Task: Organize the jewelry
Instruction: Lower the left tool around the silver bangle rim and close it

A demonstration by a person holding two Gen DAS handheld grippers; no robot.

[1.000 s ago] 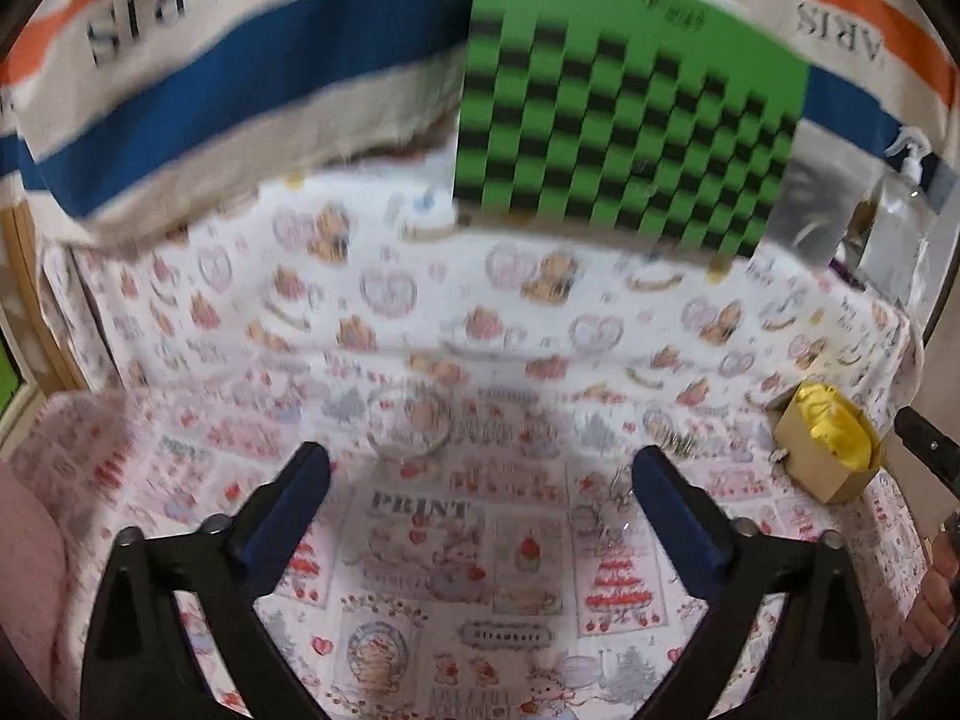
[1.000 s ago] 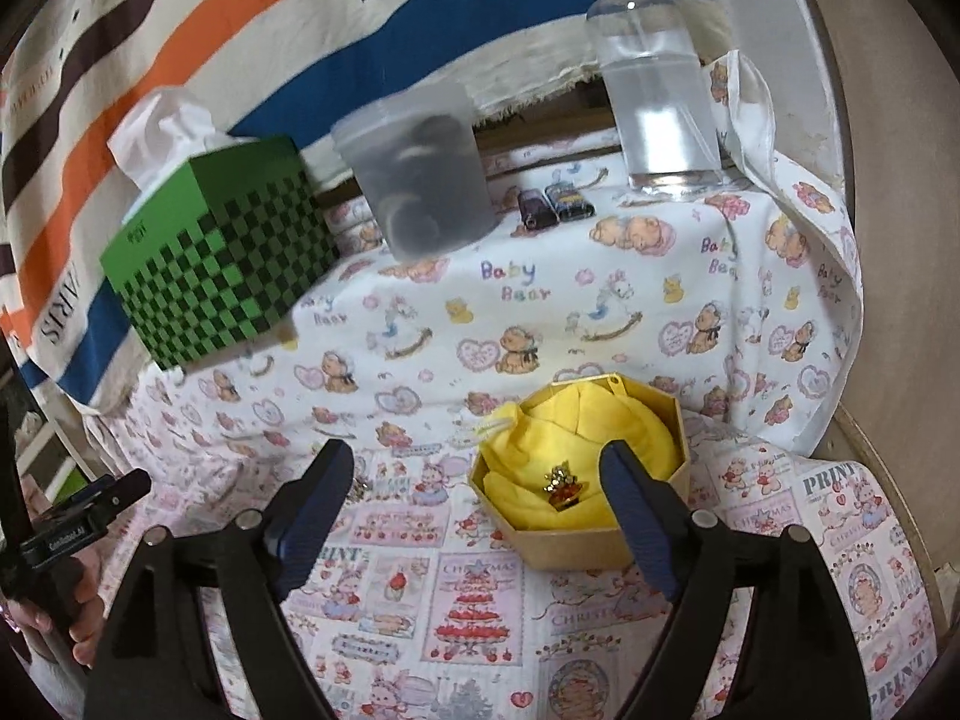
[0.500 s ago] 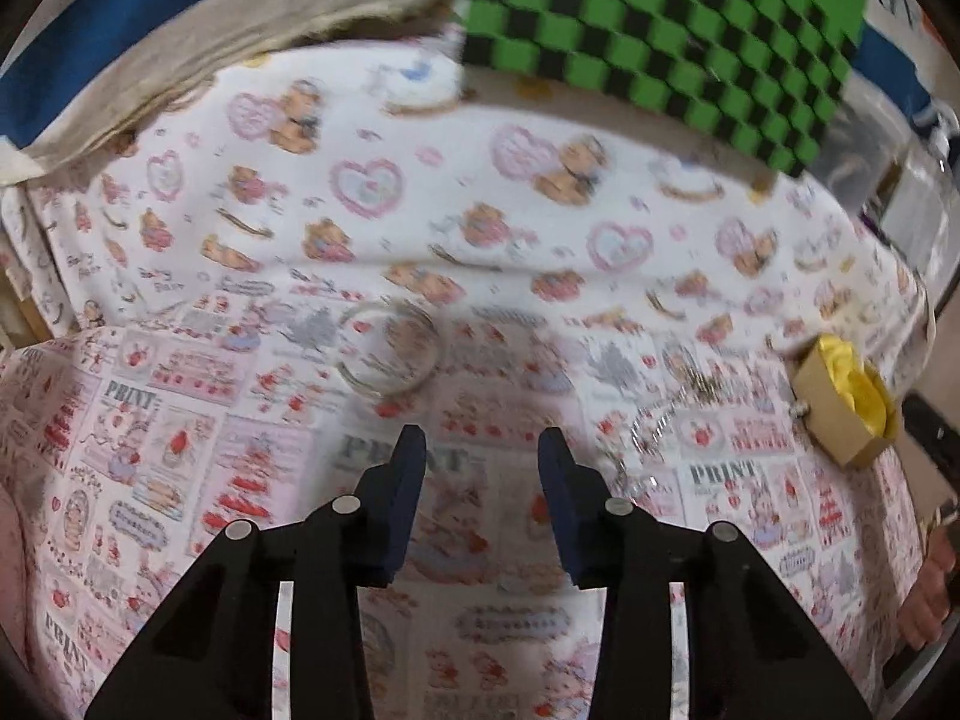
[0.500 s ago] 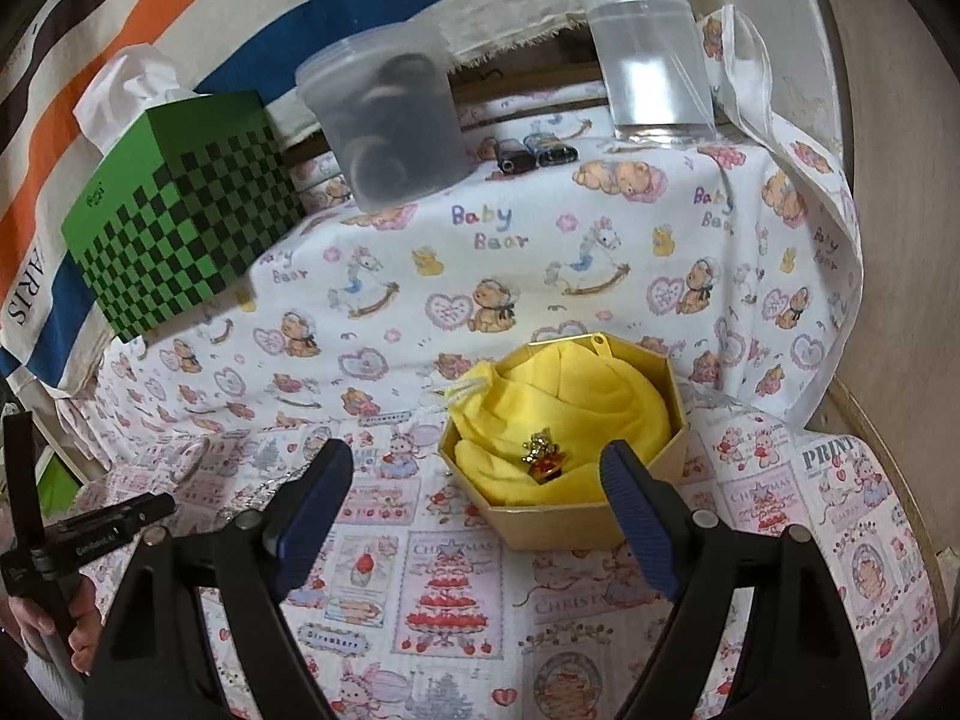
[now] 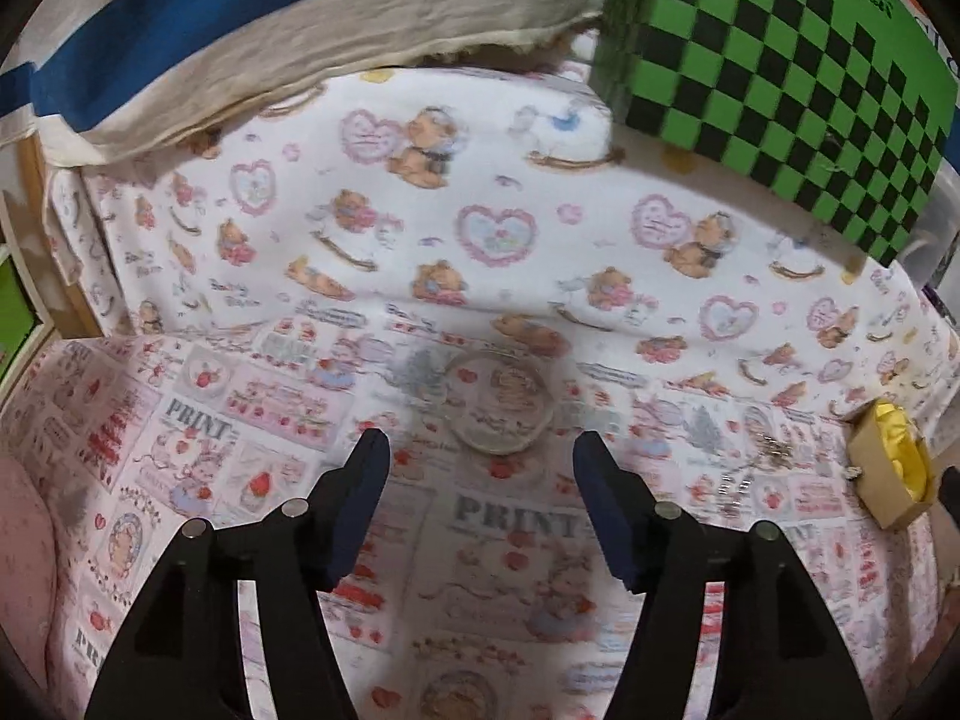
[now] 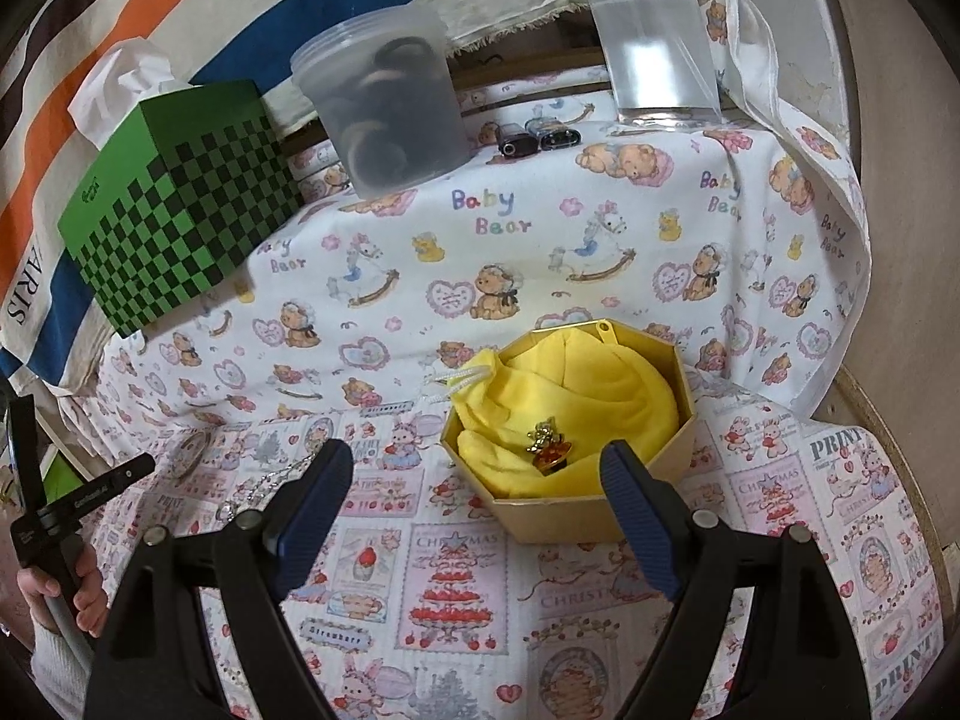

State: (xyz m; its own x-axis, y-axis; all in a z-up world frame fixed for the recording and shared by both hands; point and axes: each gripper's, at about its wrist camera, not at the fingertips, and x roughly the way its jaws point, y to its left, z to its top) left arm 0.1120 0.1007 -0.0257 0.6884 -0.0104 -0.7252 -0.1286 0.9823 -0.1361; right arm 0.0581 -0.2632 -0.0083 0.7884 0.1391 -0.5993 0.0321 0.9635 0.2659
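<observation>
On the patterned pink-and-white printed cloth (image 5: 252, 468) lies a clear round bangle (image 5: 499, 405), flat and untouched. The left gripper (image 5: 480, 468) hangs just short of it, pointing down at it; its dark blue padded jaws have just been opening again and stand parted with only cloth between them, the bangle lying beyond the tips.

Taking the gold-coloured octagonal cardboard box (image 6: 600, 510) as the landmark: it sits on the cloth lined with a crumpled yellow fabric pouch (image 6: 576, 384), and a small gold-and-red brooch (image 6: 549, 447) rests on the pouch inside it. The right gripper (image 6: 474, 480) hovers in front of the box, jaws released and wide, gripping nothing; one jaw tip overlaps the box's near right corner in the picture, and whether it touches I cannot tell. Left of the box, on the cloth, lies a thin silvery chain (image 6: 270, 483), and farther left the bangle (image 6: 191, 449).

Behind the box, on a raised ledge under a baby-bear printed cloth (image 6: 600, 228), stand a green-and-black chequered tissue box (image 6: 180, 228), a translucent plastic tub of hair ties (image 6: 390, 108) and a clear plastic bottle (image 6: 654, 48). At the far left a person's hand (image 6: 66, 594) holds the left gripper's handle.
</observation>
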